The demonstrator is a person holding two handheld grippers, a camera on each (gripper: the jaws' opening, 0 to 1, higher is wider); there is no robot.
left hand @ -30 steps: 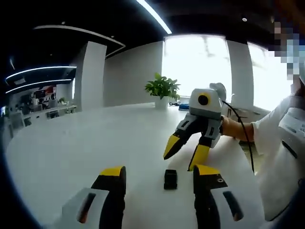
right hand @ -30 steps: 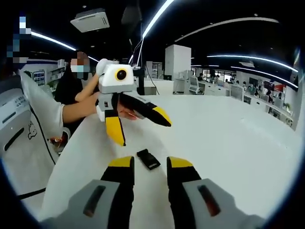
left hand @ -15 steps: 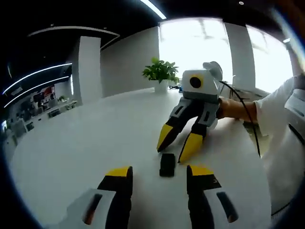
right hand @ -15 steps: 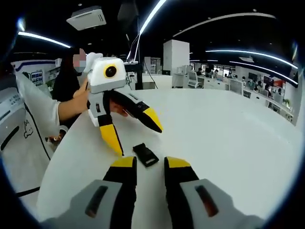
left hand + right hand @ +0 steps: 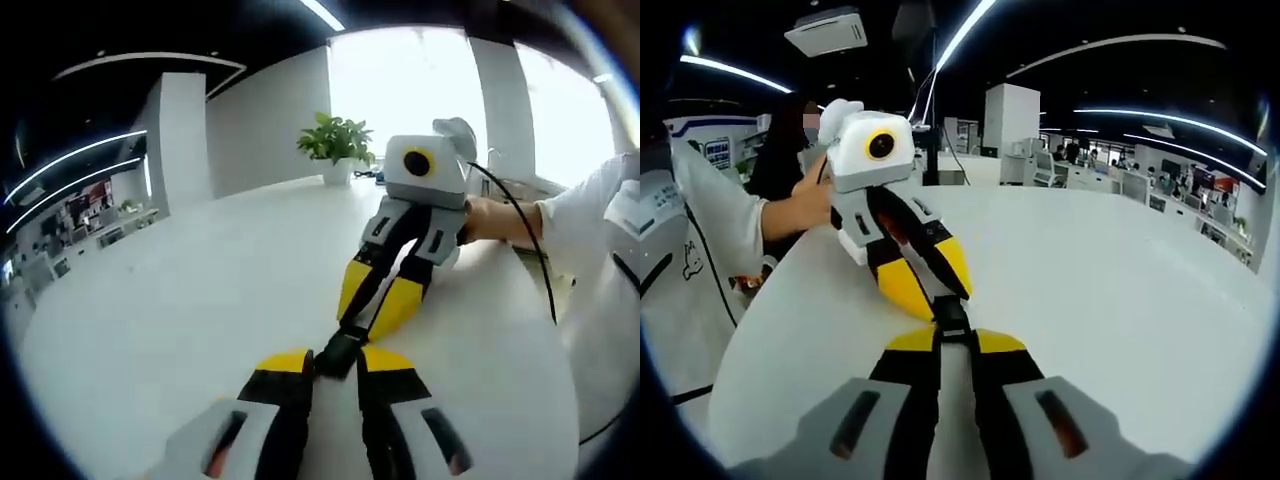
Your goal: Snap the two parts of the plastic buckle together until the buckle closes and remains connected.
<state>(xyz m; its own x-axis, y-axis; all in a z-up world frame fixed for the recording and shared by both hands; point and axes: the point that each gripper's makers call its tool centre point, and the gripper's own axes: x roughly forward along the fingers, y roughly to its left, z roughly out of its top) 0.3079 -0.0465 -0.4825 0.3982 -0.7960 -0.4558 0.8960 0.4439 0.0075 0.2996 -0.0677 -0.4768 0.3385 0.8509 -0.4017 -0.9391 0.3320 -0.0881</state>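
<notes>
- White round surface [image 5: 180, 300] in a bright office.
- Black buckle [image 5: 338, 352] low over it, pinched from opposite ends by left gripper [image 5: 335, 362] and right gripper [image 5: 955, 341], jaws clenched.

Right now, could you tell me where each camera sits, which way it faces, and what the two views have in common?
Left gripper view: rides the left tongs, facing across the white table toward a potted plant and bright windows; the right tongs and a hand enter from the right.
Right gripper view: rides the right tongs, facing the open office; the left tongs and a sleeve show at left.
Shared: the black buckle, gripped from opposite ends by both tongs.
</notes>
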